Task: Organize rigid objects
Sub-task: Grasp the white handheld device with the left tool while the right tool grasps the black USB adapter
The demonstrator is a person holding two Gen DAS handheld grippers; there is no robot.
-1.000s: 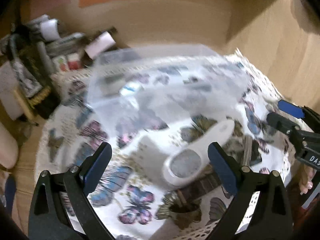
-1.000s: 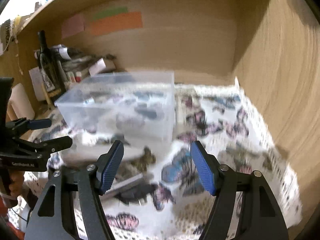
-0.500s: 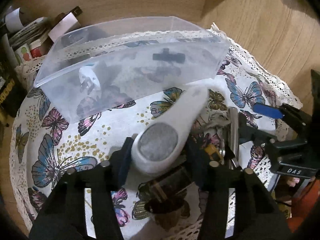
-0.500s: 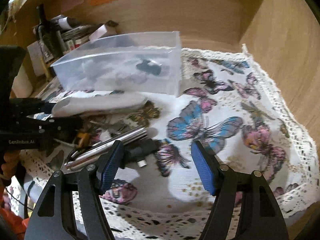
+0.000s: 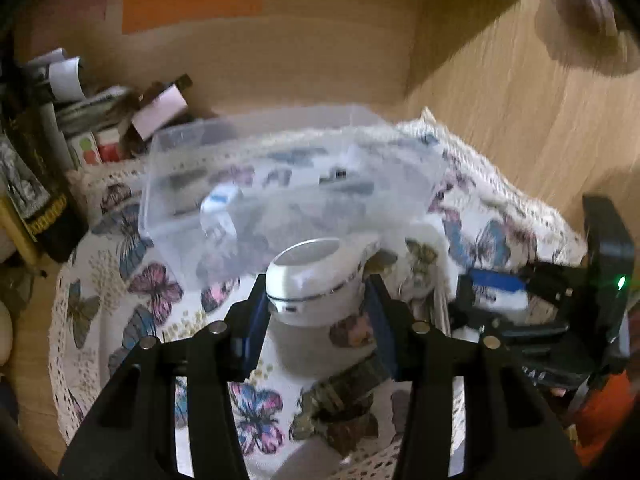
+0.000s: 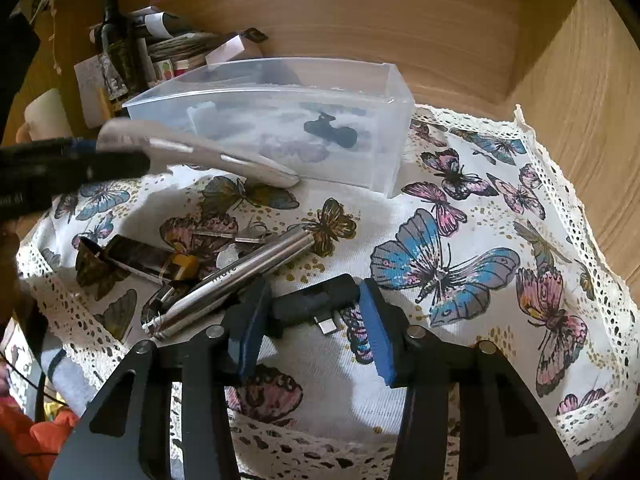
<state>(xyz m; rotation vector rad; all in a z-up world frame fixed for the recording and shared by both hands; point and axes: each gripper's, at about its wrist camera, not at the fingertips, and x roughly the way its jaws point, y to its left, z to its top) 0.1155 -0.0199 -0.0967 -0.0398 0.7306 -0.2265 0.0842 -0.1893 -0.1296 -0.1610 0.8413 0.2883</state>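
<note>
The left gripper [image 5: 316,312] pinched the round head of a white handheld device [image 5: 312,284] at lower centre, lifted just in front of the clear plastic bin [image 6: 384,128]. The right gripper [image 6: 310,328] was closing its jaws around a black adapter [image 6: 316,304] lying on the butterfly tablecloth [image 6: 460,208], the pads apparently not yet pressing it. Carrying the device level over the bin's near wall before letting go would likely serve best.

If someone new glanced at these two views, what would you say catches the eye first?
Probably the white handheld device clamped in the left gripper, raised just in front of the clear plastic bin. Next, the butterfly tablecloth, where the right gripper is closing around a black adapter beside a silver tube.
</note>
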